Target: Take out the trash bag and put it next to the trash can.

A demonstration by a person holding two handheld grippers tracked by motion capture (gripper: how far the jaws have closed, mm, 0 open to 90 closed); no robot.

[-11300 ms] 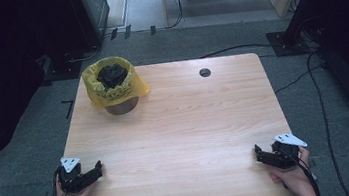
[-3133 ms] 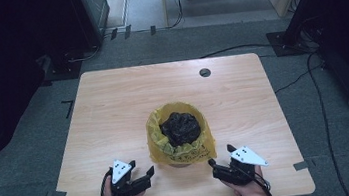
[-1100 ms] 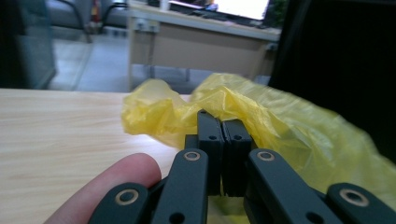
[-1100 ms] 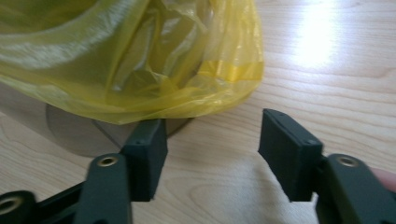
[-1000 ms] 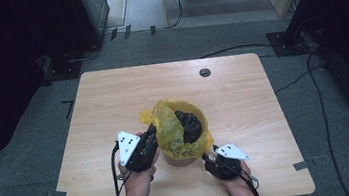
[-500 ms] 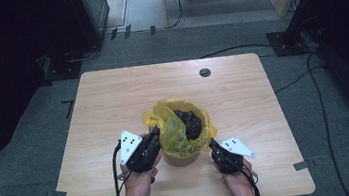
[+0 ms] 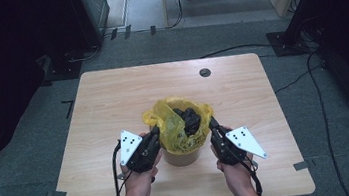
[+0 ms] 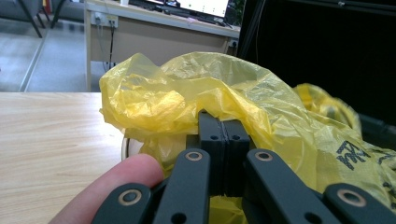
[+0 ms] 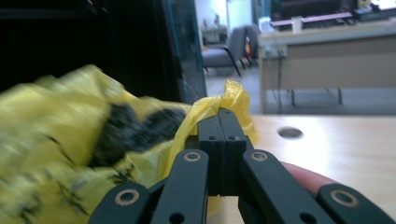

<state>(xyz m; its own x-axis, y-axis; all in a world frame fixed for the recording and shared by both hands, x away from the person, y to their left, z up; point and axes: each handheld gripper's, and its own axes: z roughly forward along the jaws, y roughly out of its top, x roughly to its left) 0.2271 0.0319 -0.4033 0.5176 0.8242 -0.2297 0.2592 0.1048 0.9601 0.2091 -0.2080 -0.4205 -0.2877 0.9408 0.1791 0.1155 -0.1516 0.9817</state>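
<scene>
Fingers of both grippers pinched on yellow bag (image 7: 173, 128) lining bin (image 7: 182, 156), dark crumpled stuff (image 7: 189, 119) inside.

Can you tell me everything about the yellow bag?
The yellow bag is thin, crinkly, see-through plastic with some black print on it. It lines a small round bin standing near the front middle of the wooden table, and its edges are pulled up off the rim. Crumpled black stuff sits inside. The left gripper pinches one side of it and the right gripper pinches the opposite side, fingers closed on the plastic.
</scene>
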